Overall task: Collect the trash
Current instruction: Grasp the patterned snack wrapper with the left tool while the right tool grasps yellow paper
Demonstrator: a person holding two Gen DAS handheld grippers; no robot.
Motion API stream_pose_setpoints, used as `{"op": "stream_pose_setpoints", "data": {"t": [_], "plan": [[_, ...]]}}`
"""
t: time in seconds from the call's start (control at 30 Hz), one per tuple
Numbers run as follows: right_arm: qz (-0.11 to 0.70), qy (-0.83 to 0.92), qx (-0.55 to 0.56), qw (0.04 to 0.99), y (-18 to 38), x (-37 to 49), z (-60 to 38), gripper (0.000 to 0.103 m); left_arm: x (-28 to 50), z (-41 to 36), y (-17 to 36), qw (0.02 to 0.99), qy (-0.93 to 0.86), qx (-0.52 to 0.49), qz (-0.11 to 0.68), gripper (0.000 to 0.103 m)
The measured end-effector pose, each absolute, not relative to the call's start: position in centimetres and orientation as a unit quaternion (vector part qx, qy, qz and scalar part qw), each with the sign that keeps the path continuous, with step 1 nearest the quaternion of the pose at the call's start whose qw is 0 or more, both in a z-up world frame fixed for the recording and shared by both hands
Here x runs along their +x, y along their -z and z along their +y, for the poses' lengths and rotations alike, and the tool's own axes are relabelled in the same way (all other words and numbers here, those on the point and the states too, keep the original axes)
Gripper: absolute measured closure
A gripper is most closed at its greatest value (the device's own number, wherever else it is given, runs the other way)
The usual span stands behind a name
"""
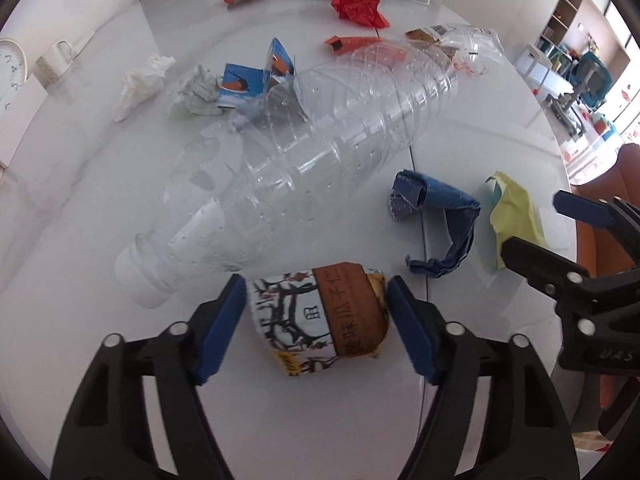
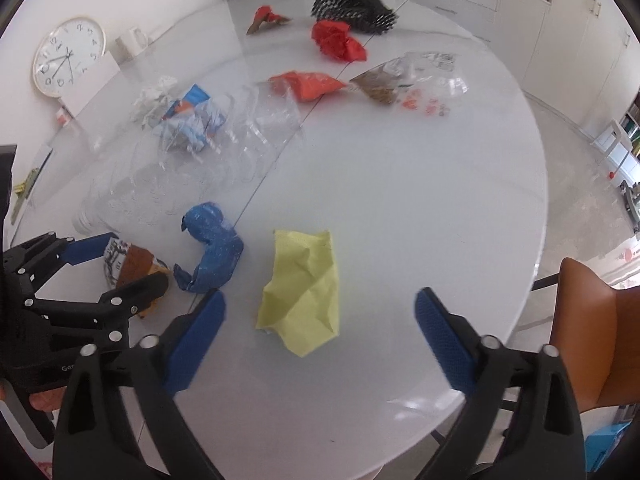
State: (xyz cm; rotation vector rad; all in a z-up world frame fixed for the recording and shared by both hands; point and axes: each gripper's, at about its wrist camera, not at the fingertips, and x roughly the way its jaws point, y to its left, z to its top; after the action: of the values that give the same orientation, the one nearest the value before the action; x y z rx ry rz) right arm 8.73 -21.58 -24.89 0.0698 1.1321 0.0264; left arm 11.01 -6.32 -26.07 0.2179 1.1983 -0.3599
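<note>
Snack wrapper near the front carries Chinese characters "味瓜子仁" on a brown band. Far left, wall clock shows numerals 1 through 12.
</note>
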Motion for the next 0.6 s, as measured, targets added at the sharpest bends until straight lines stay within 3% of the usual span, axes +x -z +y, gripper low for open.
{"op": "stream_pose_setpoints", "data": {"t": [0.07, 0.17, 0.23, 0.27, 0.37, 0.6], "plan": [[0.537, -0.013, 0.034, 0.843, 25.2, 8.9, -21.4, 0.023, 11.0, -6.3, 26.1, 0.807, 0.171, 0.107, 0.556, 0.040], [0.543, -0.020, 0.047, 0.838, 25.6, 9.0, -21.2, 0.045, 10.8, -6.3, 26.0, 0.808, 0.175, 0.117, 0.551, 0.045], [0.543, -0.021, 0.043, 0.838, 25.6, 8.8, -20.9, 0.052, 10.8, -6.1, 26.0, 0.806, 0.178, 0.117, 0.552, 0.047], [0.543, -0.021, 0.043, 0.838, 25.6, 8.8, -20.9, 0.061, 10.7, -6.0, 25.9, 0.806, 0.179, 0.115, 0.553, 0.048], [0.542, -0.023, 0.057, 0.838, 25.5, 8.5, -21.2, 0.065, 10.4, -5.5, 25.8, 0.806, 0.179, 0.108, 0.554, 0.054], [0.535, -0.022, 0.084, 0.840, 24.9, 7.4, -22.1, 0.065, 9.5, -4.7, 25.1, 0.807, 0.177, 0.098, 0.554, 0.055]]}}
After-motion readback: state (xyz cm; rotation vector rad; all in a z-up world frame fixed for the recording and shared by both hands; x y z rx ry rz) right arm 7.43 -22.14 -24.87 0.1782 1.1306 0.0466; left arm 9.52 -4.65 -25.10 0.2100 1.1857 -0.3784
